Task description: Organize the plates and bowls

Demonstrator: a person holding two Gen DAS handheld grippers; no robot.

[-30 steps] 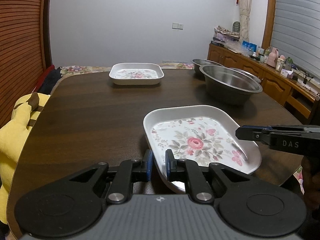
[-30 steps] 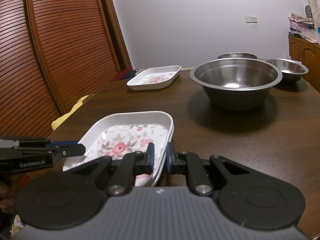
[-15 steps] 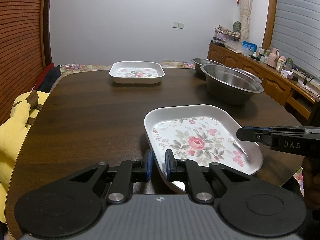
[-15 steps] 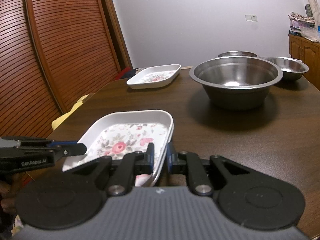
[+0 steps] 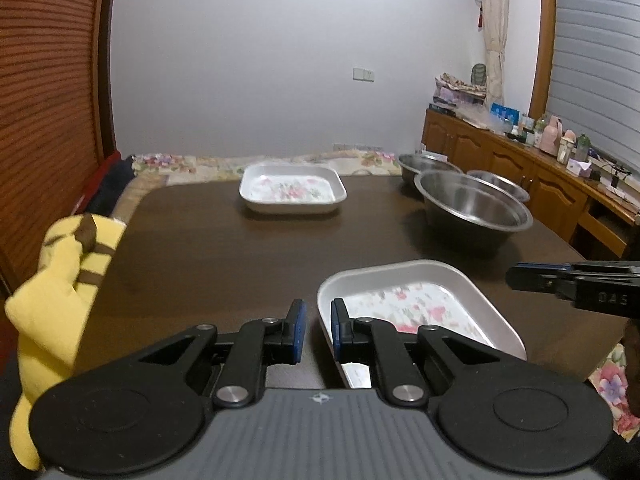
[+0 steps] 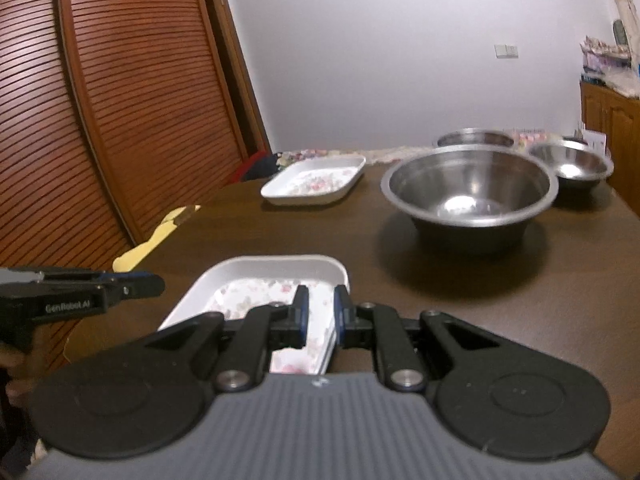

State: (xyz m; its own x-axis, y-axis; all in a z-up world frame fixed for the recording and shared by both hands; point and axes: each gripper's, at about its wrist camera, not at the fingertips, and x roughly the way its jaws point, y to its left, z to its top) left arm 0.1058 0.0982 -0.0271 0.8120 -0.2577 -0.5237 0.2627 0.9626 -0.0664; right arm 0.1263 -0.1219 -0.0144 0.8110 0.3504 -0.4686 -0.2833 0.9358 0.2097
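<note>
The left gripper's (image 5: 316, 316) jaws stand nearly closed, pinching the near-left rim of the white rectangular plate with a pink flower print (image 5: 420, 300). The right gripper's (image 6: 320, 304) jaws are just as narrow and clamp the opposite rim. So the plate hangs between the two tools at the near edge of the dark brown wooden surface (image 5: 240, 260). Whether it is clear of the wood is hard to tell.

The step in hand looks like carrying it to the matching white floral plate (image 5: 292, 190) at the far side and nesting it there. Both hands should rise and travel together, keeping the plate level, since a thin glazed rim could slip from a narrow pinch if one side leads. It should come down square over the other plate, and only then be released.

The large stainless steel bowl (image 5: 472, 208) stands to the right of the path, and the right hand must pass clear of its rim. Two smaller steel bowls (image 5: 428, 162) (image 5: 500, 184) sit behind it. A yellow plush toy (image 5: 52, 280) leans at the left edge, and a cluttered wooden sideboard (image 5: 520, 168) lines the right wall. Both are out of the way.
</note>
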